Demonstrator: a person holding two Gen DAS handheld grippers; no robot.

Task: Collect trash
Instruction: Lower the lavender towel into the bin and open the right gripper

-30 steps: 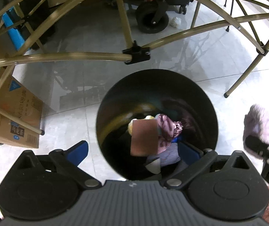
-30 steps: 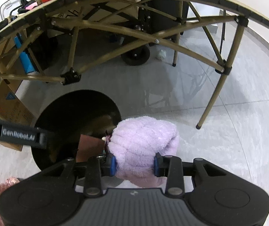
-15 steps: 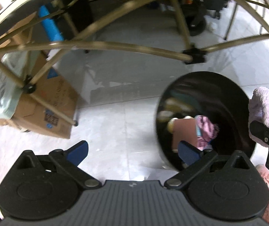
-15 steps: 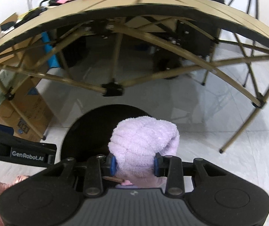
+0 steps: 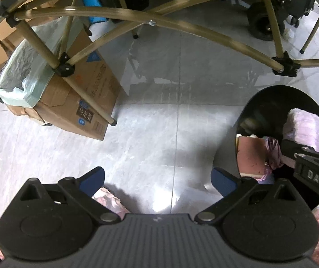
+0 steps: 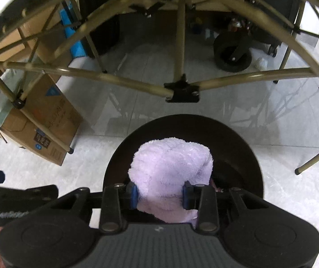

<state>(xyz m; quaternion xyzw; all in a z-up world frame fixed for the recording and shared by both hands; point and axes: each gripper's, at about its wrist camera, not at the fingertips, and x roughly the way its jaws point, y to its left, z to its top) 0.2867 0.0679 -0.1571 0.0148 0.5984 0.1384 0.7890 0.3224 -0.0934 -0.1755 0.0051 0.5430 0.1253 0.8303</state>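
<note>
A round black bin (image 6: 244,147) stands on the pale tiled floor; it also shows at the right of the left wrist view, black bin (image 5: 268,102), with a brown box (image 5: 251,156) and purple crumpled trash (image 5: 273,149) inside. My right gripper (image 6: 160,197) is shut on a fluffy lilac cloth (image 6: 170,167), held directly over the bin's mouth. The same lilac cloth (image 5: 304,129) appears above the bin from the left. My left gripper (image 5: 157,178) is open and holds nothing, over bare floor to the left of the bin.
A folding table's tan metal frame (image 6: 123,80) arches overhead with legs on the floor. A cardboard box (image 5: 85,102) and a bin lined with a pale green bag (image 5: 23,78) sit at the left. A black wheeled cart (image 6: 233,55) stands behind.
My left gripper has swung left, off the bin, to bare floor. My right gripper has carried the lilac cloth left from beside the bin to directly over its mouth.
</note>
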